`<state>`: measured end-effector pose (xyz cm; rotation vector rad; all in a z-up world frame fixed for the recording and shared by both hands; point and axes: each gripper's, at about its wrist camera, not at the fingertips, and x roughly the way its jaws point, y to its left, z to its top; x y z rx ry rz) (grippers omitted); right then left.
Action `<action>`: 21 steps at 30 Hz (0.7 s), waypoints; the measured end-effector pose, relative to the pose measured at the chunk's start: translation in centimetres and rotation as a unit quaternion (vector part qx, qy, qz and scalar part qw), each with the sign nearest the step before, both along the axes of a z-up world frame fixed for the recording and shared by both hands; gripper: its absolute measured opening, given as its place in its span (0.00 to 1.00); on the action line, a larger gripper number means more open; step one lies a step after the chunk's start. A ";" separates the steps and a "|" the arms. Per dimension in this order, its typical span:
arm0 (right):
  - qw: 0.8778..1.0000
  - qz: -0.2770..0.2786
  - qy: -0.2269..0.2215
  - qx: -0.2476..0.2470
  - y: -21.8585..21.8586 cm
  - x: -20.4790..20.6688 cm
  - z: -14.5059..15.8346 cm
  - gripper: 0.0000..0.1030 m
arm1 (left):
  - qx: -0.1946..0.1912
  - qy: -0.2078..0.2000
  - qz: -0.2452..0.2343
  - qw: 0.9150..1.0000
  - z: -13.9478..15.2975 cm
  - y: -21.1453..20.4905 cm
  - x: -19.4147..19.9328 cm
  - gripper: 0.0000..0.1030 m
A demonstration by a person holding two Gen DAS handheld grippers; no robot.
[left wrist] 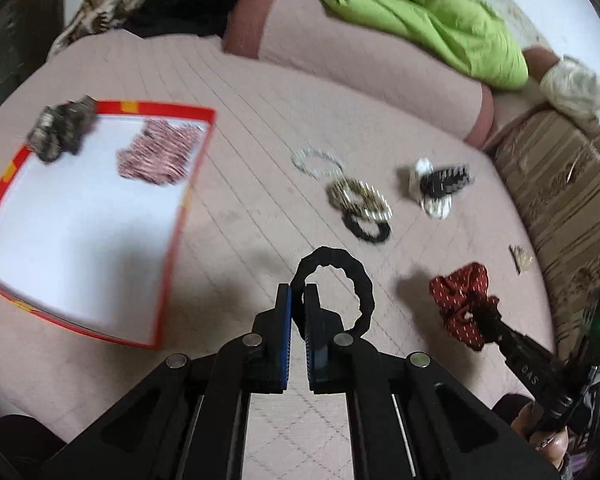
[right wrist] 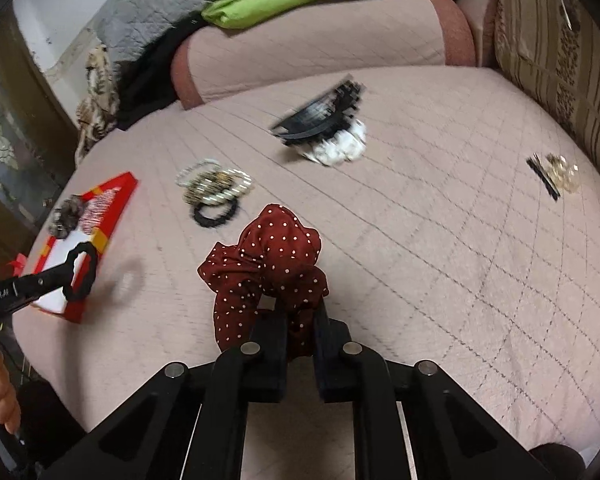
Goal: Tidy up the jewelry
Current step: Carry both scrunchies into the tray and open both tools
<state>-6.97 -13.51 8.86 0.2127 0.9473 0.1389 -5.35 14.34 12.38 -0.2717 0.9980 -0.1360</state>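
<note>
1. the left gripper (left wrist: pixel 299 300) is holding a black hair tie (left wrist: pixel 336 280) clenched between its fingers, lifted clear of the pink quilted bed (left wrist: pixel 260 120), just right of the red-rimmed box (left wrist: pixel 180 216).
2. the right gripper (right wrist: pixel 298 312) is grasping a red polka-dot scrunchie (right wrist: pixel 268 256), fingers closed into its folds; the scrunchie is hanging above the bed, well short of the box.
3. two pieces are already lying in the box: a dark mottled scrunchie (left wrist: pixel 62 130) at the far corner and a pink striped scrunchie (left wrist: pixel 160 152) beside it. most of the white floor of the box is lying bare.
4. still waiting on the bed: a pearl bracelet (left wrist: pixel 316 162), a gold and beaded bangle pile (left wrist: pixel 358 198), another black hair tie (left wrist: pixel 366 226) touching that pile, and a black claw clip (left wrist: pixel 446 180) resting on a white scrunchie (left wrist: pixel 432 204).
5. off to the right, near the striped cushion (right wrist: pixel 560 60), a black hair pin (right wrist: pixel 544 176) and a gold clip (right wrist: pixel 564 172) are lying together.
6. judging from this, the sorting is somewhere under halfway: two items placed, two in transit, and roughly seven left to gather.
7. motion blur is smearing the far items, so exact bangle counts are hard to tell.
</note>
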 end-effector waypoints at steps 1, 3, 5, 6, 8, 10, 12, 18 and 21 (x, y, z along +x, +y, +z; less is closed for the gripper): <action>1.000 0.006 -0.005 0.003 0.4 -0.1 0.6 0.11 | -0.001 -0.004 0.006 1.000 0.3 0.7 -0.1 0.05; 1.000 0.016 -0.010 0.008 1.2 -0.3 1.4 0.11 | 0.001 -0.013 0.028 1.000 0.9 2.7 -0.3 0.05; 0.999 0.031 -0.013 0.014 2.3 -0.3 2.2 0.11 | 0.006 -0.015 0.050 0.999 0.9 4.6 -0.4 0.05; 0.999 0.038 -0.014 0.016 3.0 -0.3 2.5 0.11 | 0.007 -0.013 0.066 0.998 0.7 5.8 -0.4 0.05; 0.998 0.055 -0.013 0.020 4.4 -0.1 3.0 0.11 | 0.008 -0.009 0.092 0.996 0.3 7.9 -0.5 0.05; 0.997 0.070 -0.011 0.024 5.8 0.1 3.3 0.11 | 0.010 -0.004 0.119 0.993 -0.3 10.2 -0.7 0.05; 0.996 0.089 -0.007 0.027 7.5 0.6 3.6 0.11 | 0.012 -0.001 0.145 0.989 -0.7 12.6 -0.9 0.05; 0.987 0.161 0.006 0.027 15.0 2.2 4.2 0.11 | 0.015 0.015 0.209 0.978 -2.2 19.0 -1.2 0.05; 0.980 0.197 0.011 0.024 19.7 3.1 4.3 0.11 | 0.023 0.026 0.232 0.972 -3.1 21.7 -0.7 0.05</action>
